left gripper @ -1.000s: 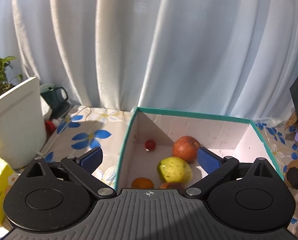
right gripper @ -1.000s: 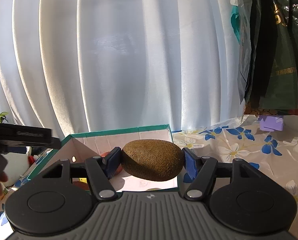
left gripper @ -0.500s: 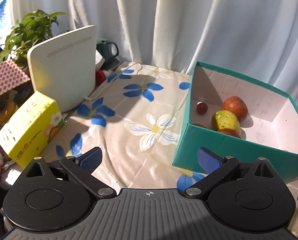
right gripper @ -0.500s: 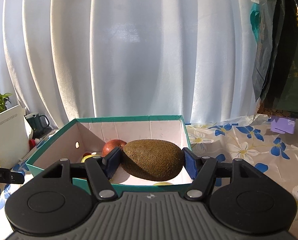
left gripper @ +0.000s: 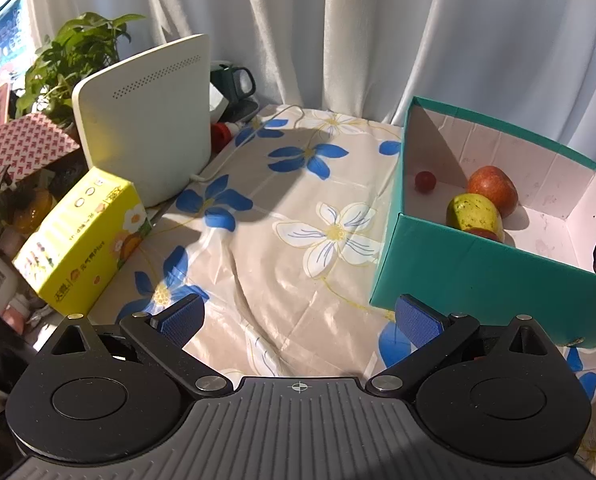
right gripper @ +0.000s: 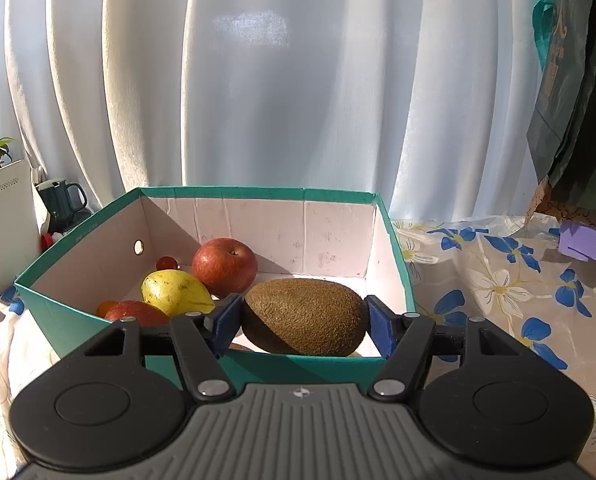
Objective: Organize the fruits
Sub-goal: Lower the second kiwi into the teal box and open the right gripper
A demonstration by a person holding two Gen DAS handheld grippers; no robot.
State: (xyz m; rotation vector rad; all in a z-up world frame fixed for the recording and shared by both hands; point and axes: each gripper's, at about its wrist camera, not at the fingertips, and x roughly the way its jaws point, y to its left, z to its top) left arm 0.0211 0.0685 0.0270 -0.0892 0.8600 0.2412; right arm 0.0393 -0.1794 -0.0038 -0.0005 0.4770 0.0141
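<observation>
My right gripper is shut on a brown kiwi and holds it over the near right part of a teal box with a white inside. In the box lie a red apple, a yellow-green mango, a cherry tomato and more red and orange fruit at the near wall. My left gripper is open and empty above the flowered tablecloth, left of the box. The apple, the mango and the tomato show there too.
A white router, a yellow tissue box, a green mug and a potted plant stand at the left. A purple block and hanging dark bags are at the right. White curtains hang behind.
My left gripper has pulled back and left, away from the box, staying open. My right gripper has carried the kiwi forward and down over the box's inside.
</observation>
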